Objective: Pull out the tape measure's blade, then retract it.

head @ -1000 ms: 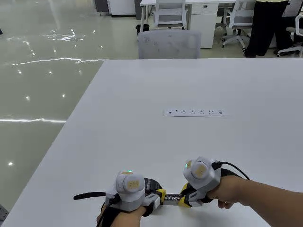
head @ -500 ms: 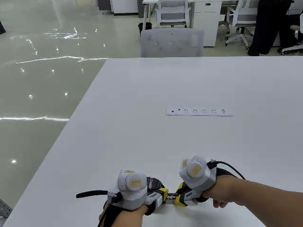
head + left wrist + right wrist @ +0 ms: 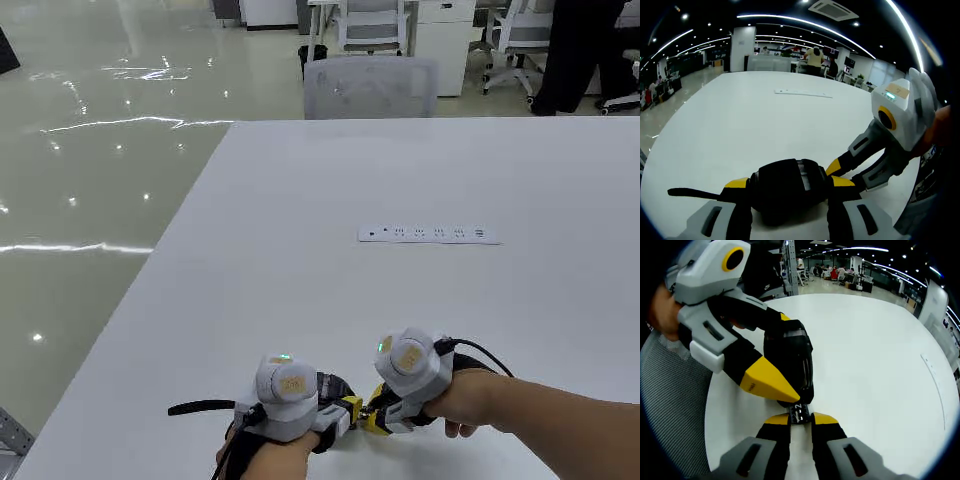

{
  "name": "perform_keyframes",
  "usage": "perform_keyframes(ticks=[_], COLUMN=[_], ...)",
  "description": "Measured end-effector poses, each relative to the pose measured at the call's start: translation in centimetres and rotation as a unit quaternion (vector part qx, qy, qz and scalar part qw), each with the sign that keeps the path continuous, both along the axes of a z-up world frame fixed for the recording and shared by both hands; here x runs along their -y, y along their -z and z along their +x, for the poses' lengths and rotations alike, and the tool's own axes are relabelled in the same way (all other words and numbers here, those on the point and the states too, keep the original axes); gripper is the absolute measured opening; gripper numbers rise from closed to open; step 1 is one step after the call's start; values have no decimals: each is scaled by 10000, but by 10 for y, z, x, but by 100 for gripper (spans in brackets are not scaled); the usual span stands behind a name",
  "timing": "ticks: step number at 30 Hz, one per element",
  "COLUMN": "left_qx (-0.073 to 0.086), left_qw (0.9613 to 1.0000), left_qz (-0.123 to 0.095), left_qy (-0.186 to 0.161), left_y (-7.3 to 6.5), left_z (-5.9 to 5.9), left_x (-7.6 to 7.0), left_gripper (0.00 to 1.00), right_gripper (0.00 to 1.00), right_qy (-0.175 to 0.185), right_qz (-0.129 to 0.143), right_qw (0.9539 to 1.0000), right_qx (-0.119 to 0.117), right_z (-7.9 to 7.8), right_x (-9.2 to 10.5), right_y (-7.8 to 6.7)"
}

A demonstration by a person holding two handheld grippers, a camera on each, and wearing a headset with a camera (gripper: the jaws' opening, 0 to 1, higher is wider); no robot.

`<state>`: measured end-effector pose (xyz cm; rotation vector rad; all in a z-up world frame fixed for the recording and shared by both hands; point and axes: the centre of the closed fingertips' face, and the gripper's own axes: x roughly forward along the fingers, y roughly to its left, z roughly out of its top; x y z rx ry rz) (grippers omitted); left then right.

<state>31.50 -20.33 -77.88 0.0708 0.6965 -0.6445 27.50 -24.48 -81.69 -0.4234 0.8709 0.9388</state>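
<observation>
A thin black strap lies flat on the white table, trailing away to the outer left of the left gripper. That gripper sits low on the near part of the table, held in a hand, and its yellow-tipped jaws are clamped around the black case of the tape measure, one jaw on each side. In the left gripper view the case sits squarely between the two jaws and rests on the table, with the strap running off past the left jaw.

Just to the right of the case, a very short piece of the blade shows; it is dark with white marks and a "2" on it. The right gripper has its jaws drawn in narrow and pinched on that end of the blade, its yellow tips almost against the mouth of the case. In the head view the right gripper meets the left one nearly tip to tip, and a black cable loops off its back over the hand.

Well ahead of both grippers and a little to the right, a white power strip lies flat on the table. A grey chair stands at the table's far edge.
</observation>
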Motion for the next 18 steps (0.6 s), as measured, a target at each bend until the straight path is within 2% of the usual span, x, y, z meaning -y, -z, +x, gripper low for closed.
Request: perform_keyframes(ticks=[3, 10, 14, 18], left_qx=[-4, 1, 0, 7], left_qw=[10000, 10000, 10000, 10000], left_qz=[0, -1, -7, -10], left_qy=[0, -1, -5, -6], left_y=[0, 0, 0, 1], left_z=[0, 0, 1, 1], left_x=[0, 0, 0, 0], left_gripper=[57, 57, 57, 57], right_gripper=[14, 14, 14, 14], right_qy=[-146, -147, -392, -354], right_qz=[-19, 1, -92, -70], right_qw=[9998, 9998, 9989, 9992], right_qx=[93, 94, 241, 174], right_z=[1, 2, 0, 2], right_x=[-3, -4, -2, -3], right_y=[1, 1, 2, 2])
